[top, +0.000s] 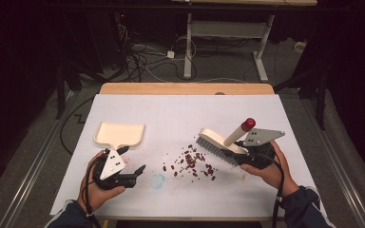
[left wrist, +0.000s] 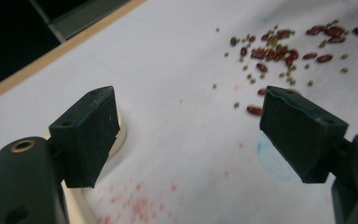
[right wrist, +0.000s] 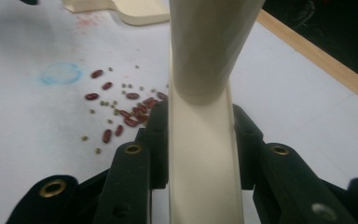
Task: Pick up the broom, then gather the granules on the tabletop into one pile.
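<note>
Left tongs: released, jaws wide apart, nothing between them, just beside the dustpan handle.
Right tongs: clenched on the brush handle.
Dustpan: flat on the table, left.
Beans: scattered mid-table, beside the bristles.

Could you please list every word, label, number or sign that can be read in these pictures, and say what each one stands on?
None: no readable text in any view.
The brush, dustpan and both grippers carry no lettering.
The white sheet bears only a faint blue ring and red smudges, not writing.
</note>
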Motion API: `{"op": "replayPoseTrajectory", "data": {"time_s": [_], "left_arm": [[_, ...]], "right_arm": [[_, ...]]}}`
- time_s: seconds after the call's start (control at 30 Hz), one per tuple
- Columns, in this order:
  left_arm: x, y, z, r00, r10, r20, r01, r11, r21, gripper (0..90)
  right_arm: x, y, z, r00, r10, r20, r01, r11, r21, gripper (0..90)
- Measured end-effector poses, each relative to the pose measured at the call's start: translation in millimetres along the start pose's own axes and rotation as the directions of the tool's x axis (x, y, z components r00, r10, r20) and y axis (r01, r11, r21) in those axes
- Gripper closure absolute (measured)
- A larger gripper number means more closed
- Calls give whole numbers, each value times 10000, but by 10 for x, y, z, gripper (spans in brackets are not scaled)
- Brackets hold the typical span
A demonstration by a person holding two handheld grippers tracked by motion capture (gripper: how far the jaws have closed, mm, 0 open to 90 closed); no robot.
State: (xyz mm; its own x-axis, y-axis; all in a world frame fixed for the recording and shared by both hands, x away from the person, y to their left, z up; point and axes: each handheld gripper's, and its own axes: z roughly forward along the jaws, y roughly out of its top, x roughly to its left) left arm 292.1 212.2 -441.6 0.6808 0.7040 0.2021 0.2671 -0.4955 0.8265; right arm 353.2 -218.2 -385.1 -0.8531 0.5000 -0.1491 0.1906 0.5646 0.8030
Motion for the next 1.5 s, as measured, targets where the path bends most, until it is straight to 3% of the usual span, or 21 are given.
{"op": "replayPoseTrajectory", "data": {"time_s": [0.03,0.17,0.23,0.37,0.43,0.5,0.6,0.63,0.7,0.77,0.9,1.03,1.1,1.17,1.2,1.23,1.37,1.4,1.5], "left_arm": [[2,-36,-12,10000,-47,-47,48,10000,79,189],[-12,-172,-71,9997,-66,-216,72,9996,289,189],[-25,-209,-102,9997,-147,-206,155,9991,398,189],[-26,-218,-103,9993,-326,-158,334,9983,483,189],[-29,-230,-89,9991,-399,-112,405,9977,535,189],[-35,-244,-76,9991,-407,-73,411,9968,690,189],[-46,-250,-60,9993,-359,-46,361,9961,801,189],[-42,-249,-50,9998,-203,-84,209,9965,804,189],[-55,-245,-37,9997,-242,-58,247,9952,952,189],[-57,-224,-26,10000,-78,-57,82,9964,848,189],[-61,-229,-9,10000,-41,14,40,9959,907,189],[-44,-241,-15,10000,-40,53,35,9956,935,189],[-44,-244,-24,9998,-169,83,160,9954,944,189],[-42,-245,-29,9998,-183,74,175,9956,921,189],[-42,-246,-30,9998,-187,83,178,9956,916,189],[-42,-246,-31,9998,-158,85,149,9955,939,189],[-41,-248,-39,9998,-167,60,160,9955,932,189],[-34,-245,-42,10000,-72,23,70,9962,868,189],[-36,-243,-43,10000,-74,31,71,9961,879,189]], "right_arm": [[-30,-9,7,9995,-20,330,16,9999,116,678],[-90,-5,18,9974,73,720,-89,9997,218,678],[-159,20,46,9937,111,1111,-143,9995,281,678],[-224,46,115,9891,-28,1472,-25,9993,362,678],[-298,67,258,9826,-258,1838,121,9971,752,678],[-328,76,312,9824,-264,1850,112,9965,829,679],[-406,144,537,9766,-473,2097,227,9927,1184,679],[-406,144,537,9766,-473,2097,227,9927,1184,679],[-436,191,660,9728,-797,2173,490,9885,1433,679],[-442,272,855,9590,-1476,2420,978,9736,2061,679],[-429,334,1038,9456,-1945,2609,1307,9612,2429,679],[-408,371,1168,9425,-2145,2564,1467,9546,2593,679],[-351,374,1292,9463,-2262,2311,1608,9492,2707,679],[-313,370,1325,9504,-2201,2196,1599,9517,2620,679],[-276,369,1351,9511,-2324,2034,1749,9481,2654,679],[-168,360,1396,9430,-2781,1829,2195,9325,2867,678],[-16,325,1383,9448,-3006,1303,2587,9285,2664,677],[24,315,1369,9411,-3117,1311,2701,9262,2632,677],[201,258,1258,9368,-3418,746,3179,9207,2266,676]]}}
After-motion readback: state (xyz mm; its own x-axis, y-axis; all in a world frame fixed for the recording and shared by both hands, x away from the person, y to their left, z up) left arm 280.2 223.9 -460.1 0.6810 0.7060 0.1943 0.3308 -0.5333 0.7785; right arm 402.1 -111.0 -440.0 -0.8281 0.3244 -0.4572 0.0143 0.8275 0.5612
